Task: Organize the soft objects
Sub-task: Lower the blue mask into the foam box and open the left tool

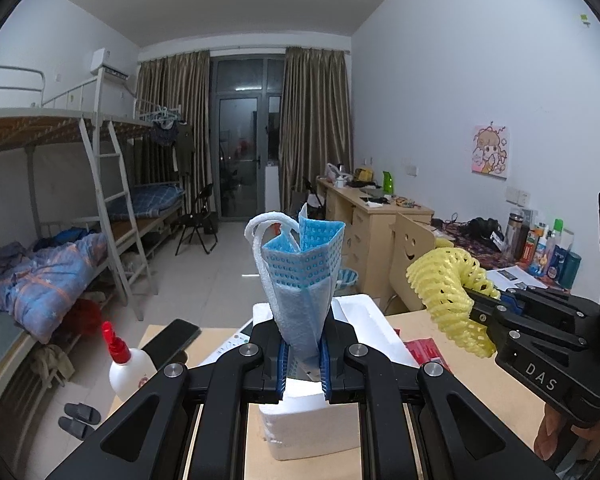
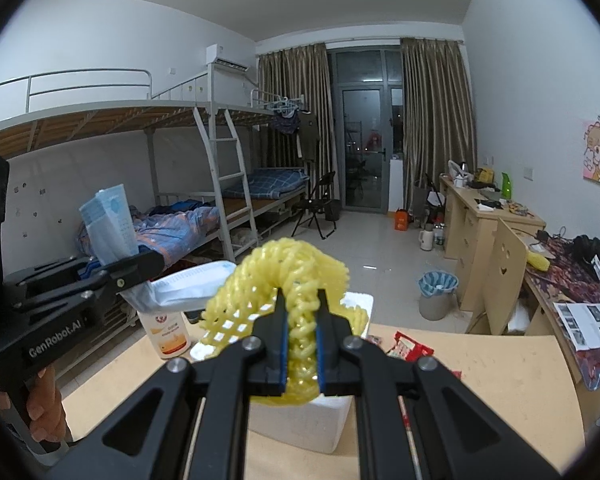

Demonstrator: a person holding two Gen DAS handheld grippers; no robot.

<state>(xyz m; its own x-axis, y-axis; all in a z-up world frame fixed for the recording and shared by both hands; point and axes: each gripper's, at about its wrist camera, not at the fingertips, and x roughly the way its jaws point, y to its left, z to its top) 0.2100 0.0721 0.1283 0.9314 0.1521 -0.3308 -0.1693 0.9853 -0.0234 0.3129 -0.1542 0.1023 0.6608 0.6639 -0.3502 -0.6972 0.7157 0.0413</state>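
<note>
My left gripper (image 1: 303, 360) is shut on a folded blue foam sheet (image 1: 304, 276) with a white foam strip (image 1: 260, 232) beside it, held upright above the white styrofoam box (image 1: 308, 424). It also shows in the right wrist view (image 2: 108, 220). My right gripper (image 2: 302, 344) is shut on a yellow foam net sleeve (image 2: 288, 280), held over the same box (image 2: 300, 420). The sleeve also shows in the left wrist view (image 1: 448, 292), to the right of the blue sheet.
The wooden table (image 2: 480, 380) carries a white spray bottle with a red nozzle (image 1: 128, 364), a black phone (image 1: 172, 340), red snack packets (image 2: 412, 350) and a white bottle (image 2: 168, 332). A chair (image 2: 500, 280), desks and bunk beds stand beyond.
</note>
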